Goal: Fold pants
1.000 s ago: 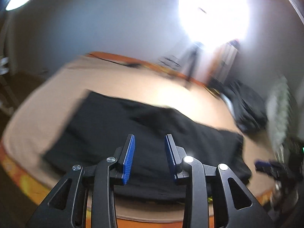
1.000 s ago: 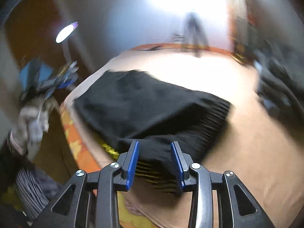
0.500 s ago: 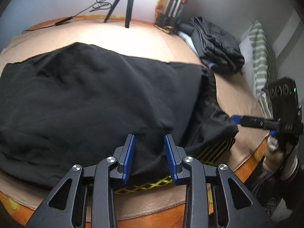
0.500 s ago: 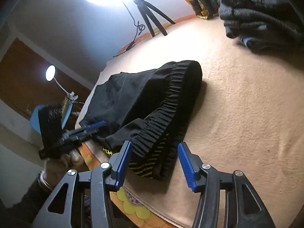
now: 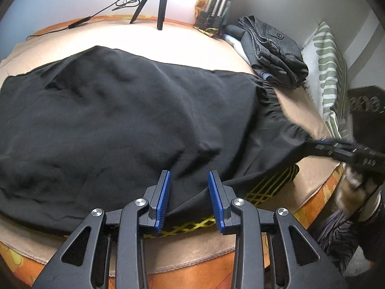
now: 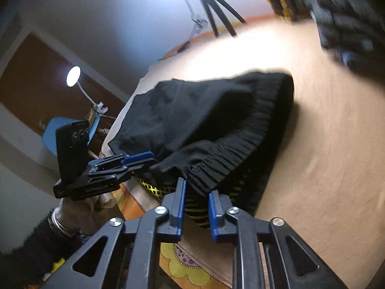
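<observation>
One pair of black pants (image 5: pixel 125 120) lies spread across the bed (image 5: pixel 168 41). The left hand-held gripper (image 5: pixel 189 197) sits at the near hem, its two blue pads apart with cloth between them. The right hand-held gripper (image 6: pixel 196 208) is closing on the elastic waistband (image 6: pixel 231 151). One stack of folded clothes (image 5: pixel 272 50) and one striped pillow (image 5: pixel 329 72) lie nearby.

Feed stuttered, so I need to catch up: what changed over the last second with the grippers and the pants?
The left gripper dipped to the pants' near edge and held there, fingers spaced the same. The right gripper first widened around the waistband corner; its fingers are now closing on it, and the corner looks tugged toward them. The pants otherwise lie spread on the bed as before.
</observation>
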A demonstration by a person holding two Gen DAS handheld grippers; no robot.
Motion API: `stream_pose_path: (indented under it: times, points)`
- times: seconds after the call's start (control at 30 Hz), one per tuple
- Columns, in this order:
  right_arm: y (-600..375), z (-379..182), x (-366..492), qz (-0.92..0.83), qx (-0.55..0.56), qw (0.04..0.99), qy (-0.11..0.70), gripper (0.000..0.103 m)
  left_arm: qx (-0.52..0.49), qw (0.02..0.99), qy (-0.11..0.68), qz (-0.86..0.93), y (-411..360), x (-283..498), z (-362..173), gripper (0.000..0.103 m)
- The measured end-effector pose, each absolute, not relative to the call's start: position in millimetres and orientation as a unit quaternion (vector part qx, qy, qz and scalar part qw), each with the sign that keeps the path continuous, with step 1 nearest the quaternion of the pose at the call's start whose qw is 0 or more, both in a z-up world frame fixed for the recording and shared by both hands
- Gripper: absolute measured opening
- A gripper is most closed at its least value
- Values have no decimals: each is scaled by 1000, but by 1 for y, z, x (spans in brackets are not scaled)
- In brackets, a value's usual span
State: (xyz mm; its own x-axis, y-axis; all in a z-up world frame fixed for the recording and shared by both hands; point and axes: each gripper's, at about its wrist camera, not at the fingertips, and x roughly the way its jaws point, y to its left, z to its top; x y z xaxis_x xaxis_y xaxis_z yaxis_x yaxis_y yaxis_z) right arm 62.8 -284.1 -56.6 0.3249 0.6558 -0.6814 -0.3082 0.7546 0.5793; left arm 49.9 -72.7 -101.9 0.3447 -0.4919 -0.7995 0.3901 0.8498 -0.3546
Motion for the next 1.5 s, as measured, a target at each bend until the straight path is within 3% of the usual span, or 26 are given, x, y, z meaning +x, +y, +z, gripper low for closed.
stream_pose_path:
  times: [0.13, 0.3, 0.37, 0.57, 0.73, 0.9, 1.13, 1.5]
  points:
    - [-294, -28, 49, 296, 107, 825, 470, 5, -55, 816, 506, -275, -66, 47, -100, 31]
    - [-290, -56, 46, 279, 55, 811, 511, 6, -58, 808, 515, -280, -64, 44, -102, 31]
    - [-280, -69, 48, 294, 39, 790, 537, 20, -39, 812, 512, -279, -67, 42, -100, 31]
    - [-291, -50, 49, 299, 52, 805, 511, 36, -62, 838, 485, -242, -30, 52, -81, 31]
    - [-304, -38, 48, 272, 61, 827, 489, 37, -128, 847, 478, -195, 22, 63, -79, 31]
    - [-282, -27, 43, 274, 26, 848, 454, 37, -109, 838, 487, -221, 6, 58, -88, 31]
    - [-226, -49, 46, 304, -33, 826, 474, 37, -54, 825, 508, -240, -15, 46, -98, 31]
    - [-189, -77, 26, 358, -77, 779, 509, 37, -68, 824, 514, -227, 15, 30, -101, 31]
